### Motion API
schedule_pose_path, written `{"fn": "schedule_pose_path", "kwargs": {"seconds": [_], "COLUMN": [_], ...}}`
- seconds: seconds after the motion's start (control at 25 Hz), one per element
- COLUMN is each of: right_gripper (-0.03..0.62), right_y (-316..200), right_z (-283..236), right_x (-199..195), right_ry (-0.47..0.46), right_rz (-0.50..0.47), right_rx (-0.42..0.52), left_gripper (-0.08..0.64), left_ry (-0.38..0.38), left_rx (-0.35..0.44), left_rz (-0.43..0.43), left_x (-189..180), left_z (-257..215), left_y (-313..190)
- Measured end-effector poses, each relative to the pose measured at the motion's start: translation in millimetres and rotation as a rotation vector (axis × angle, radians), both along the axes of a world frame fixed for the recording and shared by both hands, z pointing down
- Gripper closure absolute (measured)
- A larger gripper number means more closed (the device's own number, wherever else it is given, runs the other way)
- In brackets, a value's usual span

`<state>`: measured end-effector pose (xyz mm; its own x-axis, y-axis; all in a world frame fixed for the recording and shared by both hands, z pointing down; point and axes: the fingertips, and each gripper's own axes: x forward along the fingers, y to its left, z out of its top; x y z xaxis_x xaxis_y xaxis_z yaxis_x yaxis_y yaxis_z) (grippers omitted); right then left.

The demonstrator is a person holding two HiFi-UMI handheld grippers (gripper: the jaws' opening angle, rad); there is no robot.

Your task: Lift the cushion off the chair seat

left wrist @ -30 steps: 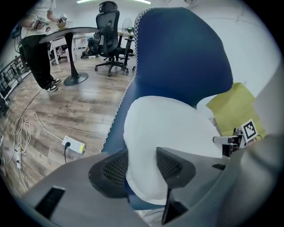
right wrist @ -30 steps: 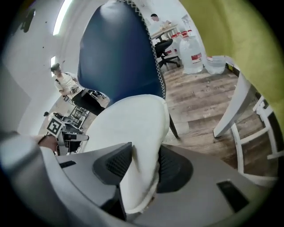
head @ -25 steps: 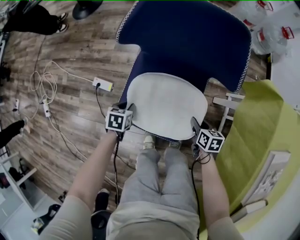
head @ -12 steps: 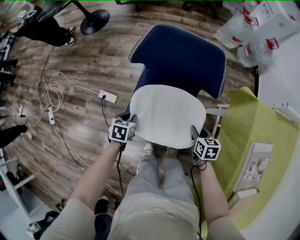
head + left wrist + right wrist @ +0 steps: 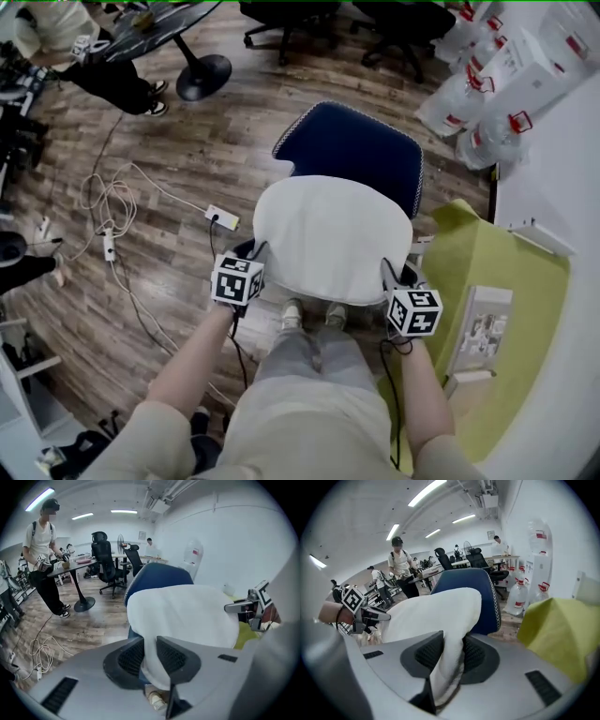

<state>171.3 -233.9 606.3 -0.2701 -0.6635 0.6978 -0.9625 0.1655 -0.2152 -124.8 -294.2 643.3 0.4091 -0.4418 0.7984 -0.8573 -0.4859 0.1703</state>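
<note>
A white oval cushion [image 5: 333, 234] hangs in the air above the dark blue chair [image 5: 352, 145], held at its two near corners. My left gripper [image 5: 251, 258] is shut on the cushion's left edge, and the fabric [image 5: 187, 611] is pinched between its pads [image 5: 150, 653]. On the right edge my right gripper [image 5: 392, 277] is shut too, with the cloth [image 5: 436, 611] folded between its jaws [image 5: 452, 653]. The chair's blue back [image 5: 485, 597] shows behind the cushion. The seat itself is hidden under the cushion.
A yellow-green cloth [image 5: 497, 281] covers a surface close on the right, with a booklet [image 5: 483, 328] on it. Water bottles [image 5: 469, 103] stand at the far right. Cables [image 5: 103, 206] and a power strip [image 5: 222, 217] lie on the wood floor at left. A person [image 5: 44, 564] stands by a round table.
Both grippers have risen with the cushion between them. The blue chair now looks smaller and farther below, and more of the floor is in sight.
</note>
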Motion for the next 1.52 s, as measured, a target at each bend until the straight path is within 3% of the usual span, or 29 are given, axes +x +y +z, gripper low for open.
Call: {"fn": "schedule_pose_path", "kwargs": {"seconds": [0.24,0.48,0.72,1.0,1.16,1.52], "right_gripper": [0.476,0.477,0.477,0.482,0.485,0.485], "right_y": [-2.3,6.3,21.3,51.5,73.4,81.5], "right_z": [-104.0,-195.0,-270.9,-334.3,-357.1,-355.9], "right_x": [-13.2,-17.5,-17.5,-31.0,-40.6,-28.8], "right_ry": [-0.026,-0.03,-0.016,0.007,-0.027,-0.033], "right_rz": [-0.027,-0.046,-0.055,-0.067,-0.07,-0.067], "right_rx": [0.126,0.254,0.372,0.472,0.512,0.517], "left_gripper": [0.462,0.46,0.46,0.46,0.46,0.459], "left_ry": [0.063,0.075,0.113,0.146,0.159,0.149], "left_rx": [0.112,0.235,0.332,0.411,0.445,0.444], "left_rz": [-0.027,-0.017,-0.027,-0.025,-0.025,-0.03], "left_x": [-15.7,-18.2,-17.3,-28.1,-38.0,-28.2], "left_z": [-102.2,-193.9,-266.4,-324.4,-348.5,-356.7], "left_y": [-6.5,0.7,11.3,33.6,51.7,62.9]}}
